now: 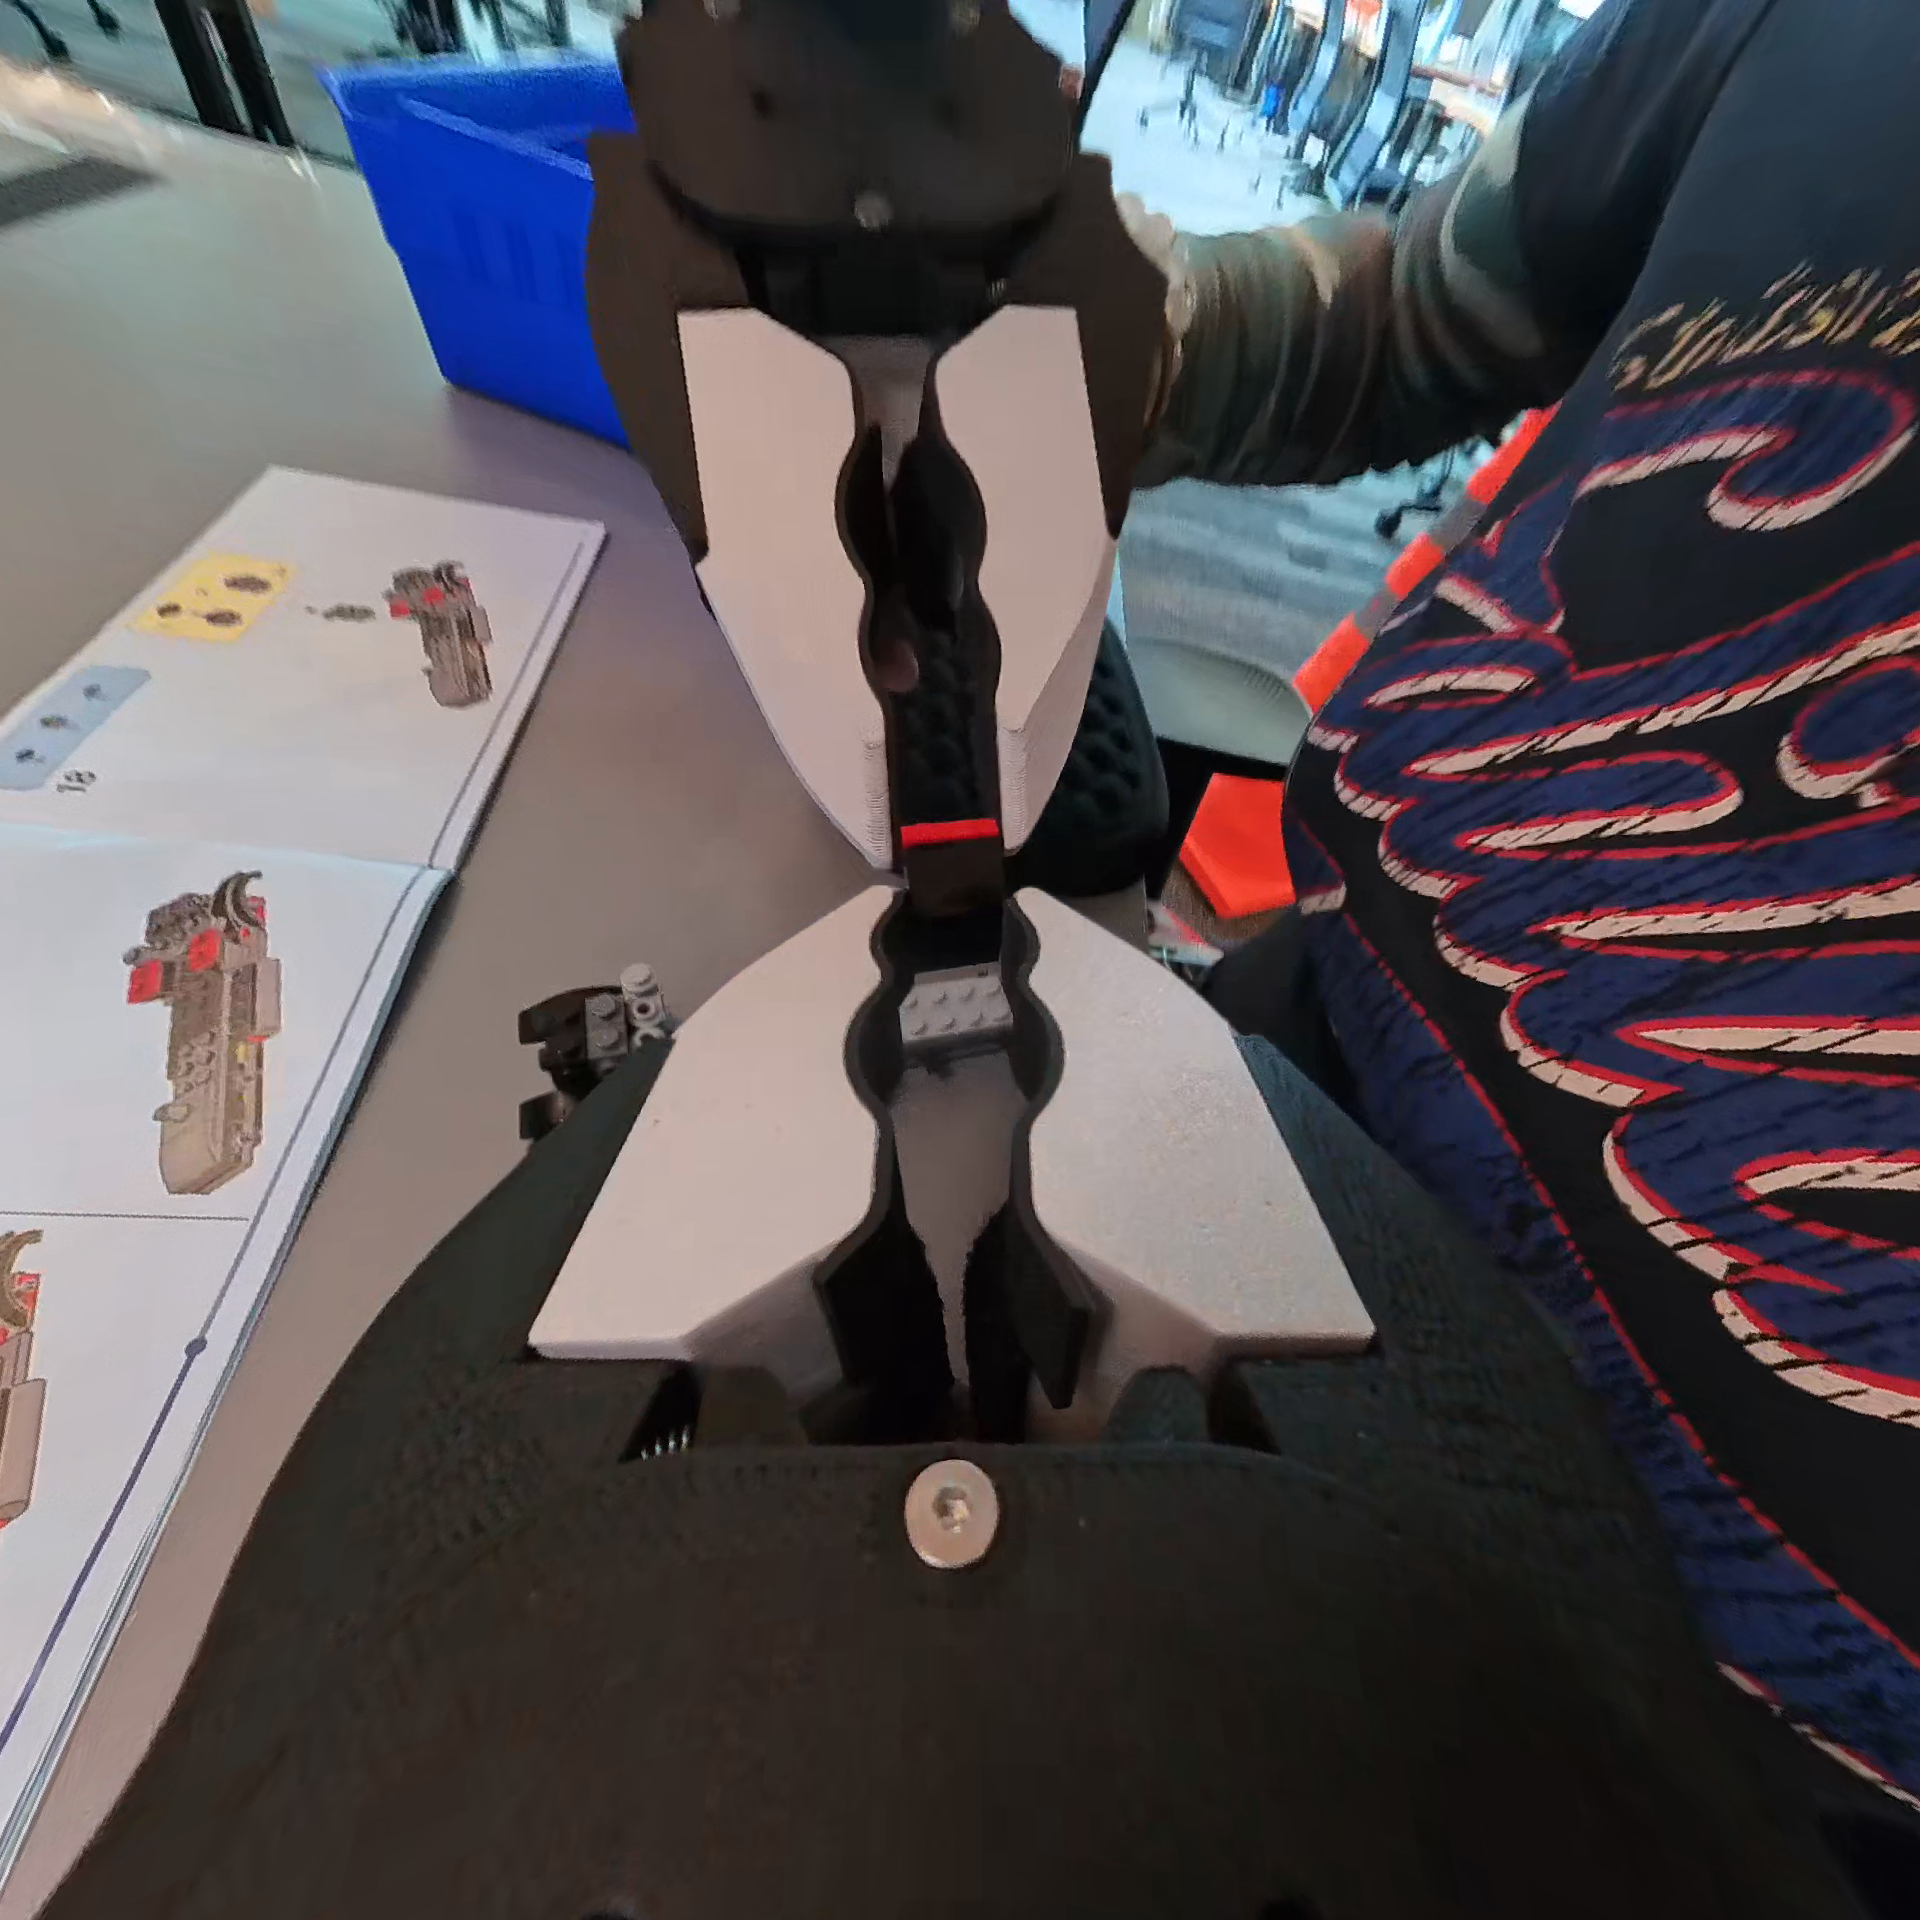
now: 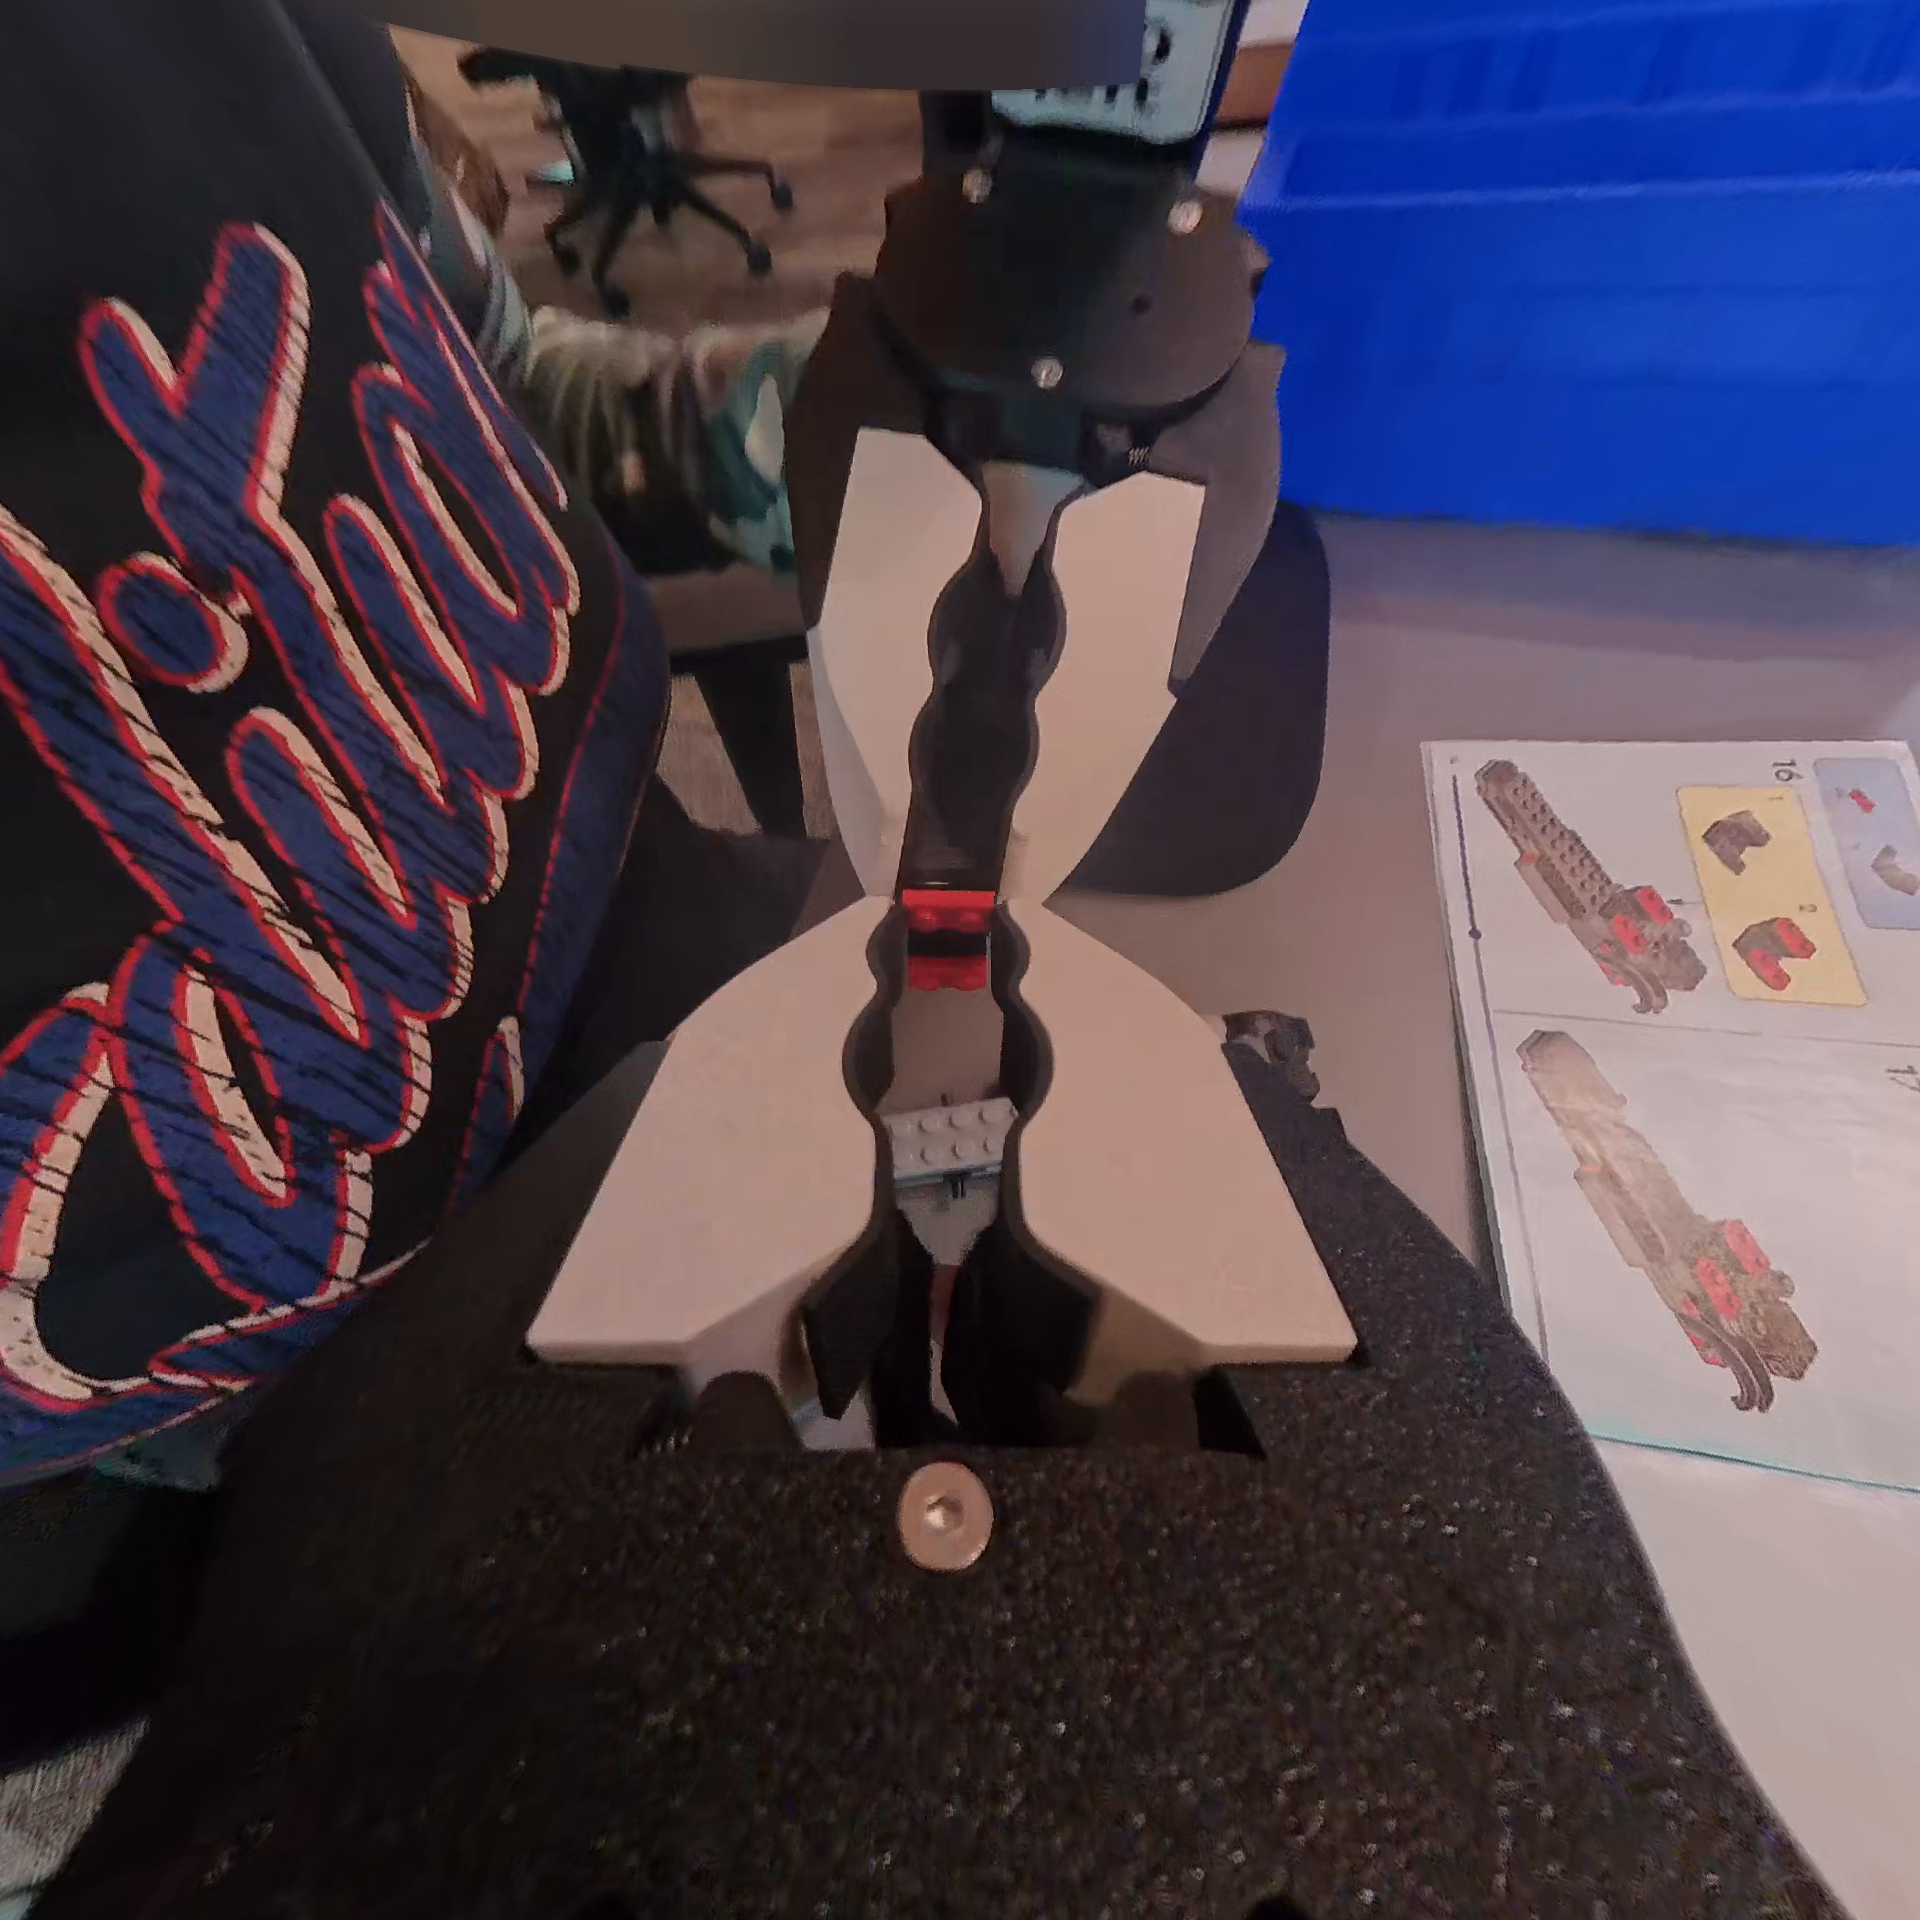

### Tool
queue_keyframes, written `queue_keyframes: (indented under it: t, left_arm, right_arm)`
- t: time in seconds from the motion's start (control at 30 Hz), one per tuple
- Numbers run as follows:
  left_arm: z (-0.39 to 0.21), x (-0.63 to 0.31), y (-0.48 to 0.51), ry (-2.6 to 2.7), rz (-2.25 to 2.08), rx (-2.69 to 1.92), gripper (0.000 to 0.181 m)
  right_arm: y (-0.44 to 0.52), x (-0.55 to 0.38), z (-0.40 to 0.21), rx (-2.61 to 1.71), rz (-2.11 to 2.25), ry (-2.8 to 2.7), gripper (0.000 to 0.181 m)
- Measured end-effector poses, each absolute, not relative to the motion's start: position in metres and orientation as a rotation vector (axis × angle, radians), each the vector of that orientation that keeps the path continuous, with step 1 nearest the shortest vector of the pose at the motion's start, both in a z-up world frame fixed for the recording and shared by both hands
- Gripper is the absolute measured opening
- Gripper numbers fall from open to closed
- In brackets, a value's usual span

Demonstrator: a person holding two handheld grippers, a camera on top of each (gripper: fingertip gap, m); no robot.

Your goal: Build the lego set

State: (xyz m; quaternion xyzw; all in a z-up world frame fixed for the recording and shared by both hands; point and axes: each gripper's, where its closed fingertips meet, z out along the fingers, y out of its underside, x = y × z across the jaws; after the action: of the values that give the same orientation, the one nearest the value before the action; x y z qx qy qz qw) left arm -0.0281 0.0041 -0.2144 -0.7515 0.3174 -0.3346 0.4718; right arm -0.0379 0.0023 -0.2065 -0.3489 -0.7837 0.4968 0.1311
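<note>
My two grippers meet tip to tip over the table's near edge. My right gripper [image 2: 943, 914] is shut on a small black and red lego piece [image 2: 943, 940]. The piece also shows in the left wrist view [image 1: 948, 862], held in the right gripper [image 1: 951, 847], which comes in from above. My left gripper [image 1: 951, 920] is shut, with a light grey studded plate [image 1: 954, 1010] wedged between its fingers. A similar grey plate [image 2: 951, 1138] sits deeper between the right fingers. The partly built dark grey model [image 1: 597, 1029] lies on the table beside the tips, and its edge shows in the right wrist view [image 2: 1273, 1044].
An open instruction booklet [image 1: 260, 727] [image 2: 1683, 1091] lies on the grey table [image 1: 644, 675]. A blue bin [image 1: 488, 229] [image 2: 1610, 260] stands behind it. The person's torso in a dark printed shirt [image 1: 1610, 935] [image 2: 260, 727] is close on the other side. Both grippers' tips are close together, under 4 cm apart.
</note>
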Motion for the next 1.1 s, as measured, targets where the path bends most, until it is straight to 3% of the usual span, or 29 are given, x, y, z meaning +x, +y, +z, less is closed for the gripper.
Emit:
queue_keyframes:
  t: [0.3,0.93,1.1]
  left_arm:
    - [-0.233,-0.019,0.000,0.894,-0.806,-1.982,0.016]
    - [-0.217,-0.019,0.007,0.776,-0.781,-1.806,0.016]
    - [-0.192,-0.034,0.026,0.556,-0.682,-1.633,0.016]
  right_arm:
    - [-0.001,-0.030,-0.222,-0.950,1.319,-2.436,0.016]
    - [0.003,-0.034,-0.204,-0.882,1.332,-2.362,0.017]
    - [0.018,-0.049,-0.175,-0.866,1.276,-2.172,0.044]
